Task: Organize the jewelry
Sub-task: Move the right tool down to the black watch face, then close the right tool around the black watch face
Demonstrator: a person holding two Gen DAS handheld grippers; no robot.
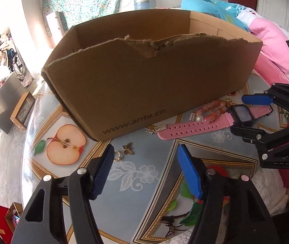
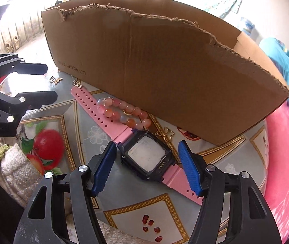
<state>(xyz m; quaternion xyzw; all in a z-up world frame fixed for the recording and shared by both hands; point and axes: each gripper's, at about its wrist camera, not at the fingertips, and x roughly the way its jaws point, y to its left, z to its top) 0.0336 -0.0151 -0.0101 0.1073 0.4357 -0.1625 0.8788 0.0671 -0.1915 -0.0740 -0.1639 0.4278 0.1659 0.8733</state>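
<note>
Right tool (image 2: 147, 168) straddling pink watch (image 2: 147, 158), pads clear

Both grippers, left gripper (image 1: 144, 169) and right gripper (image 2: 147, 167), are black plastic with ribbed blue pads (silver rivets throughout).

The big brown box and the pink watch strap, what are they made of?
The box looks like corrugated cardboard: matte brown, and its top edge is torn ragged and fuzzy. The watch strap looks like soft rubber or silicone, though it could be plastic: smooth, slightly shiny pink, with rows of punched holes, lying flat on the table.
</note>
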